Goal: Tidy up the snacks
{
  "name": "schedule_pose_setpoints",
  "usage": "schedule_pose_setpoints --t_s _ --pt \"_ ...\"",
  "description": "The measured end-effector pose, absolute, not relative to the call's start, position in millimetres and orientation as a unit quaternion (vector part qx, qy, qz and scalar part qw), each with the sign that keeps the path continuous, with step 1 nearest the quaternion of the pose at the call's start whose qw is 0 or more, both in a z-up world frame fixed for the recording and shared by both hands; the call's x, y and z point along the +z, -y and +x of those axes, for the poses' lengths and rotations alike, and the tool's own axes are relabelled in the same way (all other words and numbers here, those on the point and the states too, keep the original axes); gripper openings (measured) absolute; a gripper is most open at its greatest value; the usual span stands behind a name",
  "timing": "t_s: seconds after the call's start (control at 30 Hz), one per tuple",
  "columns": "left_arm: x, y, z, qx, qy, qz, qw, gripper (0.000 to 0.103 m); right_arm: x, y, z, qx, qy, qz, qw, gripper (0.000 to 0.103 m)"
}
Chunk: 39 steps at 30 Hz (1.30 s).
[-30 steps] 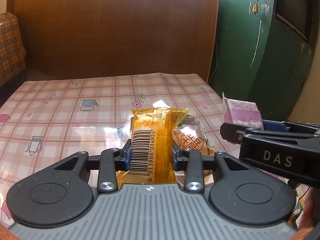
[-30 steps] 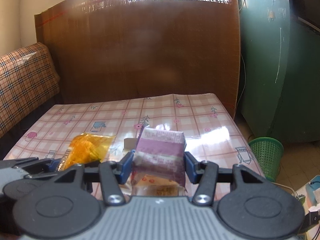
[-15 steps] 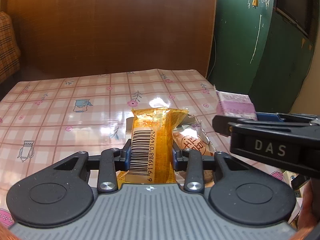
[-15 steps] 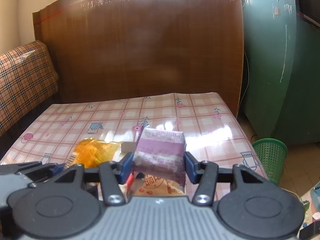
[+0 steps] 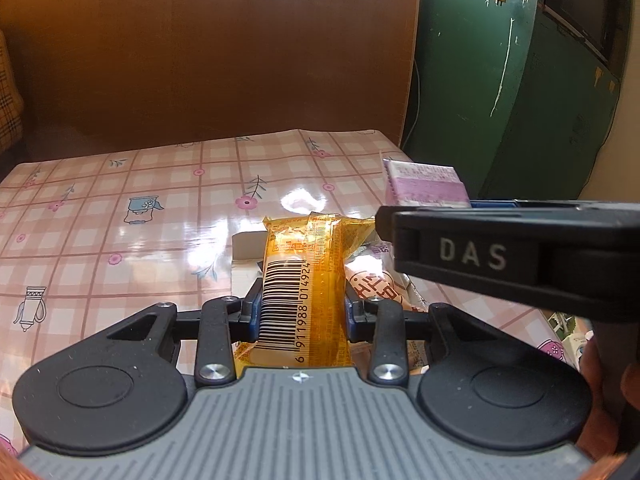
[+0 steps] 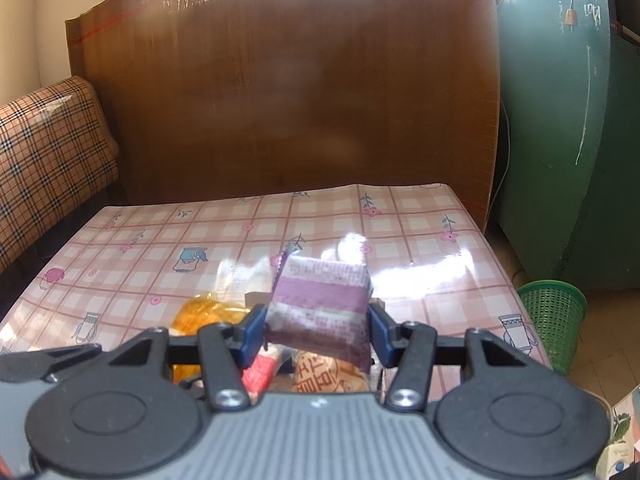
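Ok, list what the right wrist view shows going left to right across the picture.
Plaid sofa → orange snack packet → purple snack packet held in the right tongs → green wastebasket.

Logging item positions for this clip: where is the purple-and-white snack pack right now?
The purple-and-white snack pack is clamped in the right gripper, held above the table's near right part, with the orange packet in the left gripper to its left.

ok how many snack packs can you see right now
4: orange pack in the left tool, purple pack in the right tool, pale pack and red-white pack underneath. More may be hidden.
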<state>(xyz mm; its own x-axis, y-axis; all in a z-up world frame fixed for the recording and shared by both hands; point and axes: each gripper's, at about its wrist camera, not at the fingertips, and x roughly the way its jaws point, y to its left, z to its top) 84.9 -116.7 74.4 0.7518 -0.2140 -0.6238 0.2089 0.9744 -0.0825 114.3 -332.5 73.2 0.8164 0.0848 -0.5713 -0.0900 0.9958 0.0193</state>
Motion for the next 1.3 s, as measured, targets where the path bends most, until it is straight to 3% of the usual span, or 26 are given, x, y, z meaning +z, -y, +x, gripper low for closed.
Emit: schedule_pose_setpoints --t_s 0.3,0.37,0.4,0.5,0.7,1.3 --pt "74 118 101 -0.123 -0.325 -0.008 0.938 0.043 67 329 125 0.041 -0.303 -0.001 0.952 0.054" --pt "75 118 103 -0.125 -0.319 -0.009 0.939 0.055 67 330 129 0.045 -0.301 0.007 0.953 0.058" --pt "76 117 103 -0.127 -0.318 -0.011 0.939 0.066 66 331 131 0.049 -0.3 0.013 0.953 0.058" --pt "74 114 104 -0.126 -0.32 -0.016 0.939 0.074 67 332 130 0.05 -0.297 0.022 0.953 0.058" --pt "76 111 93 -0.119 -0.321 -0.015 0.939 0.103 77 337 110 0.043 -0.282 0.021 0.958 0.058" --pt "85 90 -20 -0.045 -0.34 -0.018 0.939 0.103 80 354 -12 0.026 -0.28 0.006 0.96 0.069"
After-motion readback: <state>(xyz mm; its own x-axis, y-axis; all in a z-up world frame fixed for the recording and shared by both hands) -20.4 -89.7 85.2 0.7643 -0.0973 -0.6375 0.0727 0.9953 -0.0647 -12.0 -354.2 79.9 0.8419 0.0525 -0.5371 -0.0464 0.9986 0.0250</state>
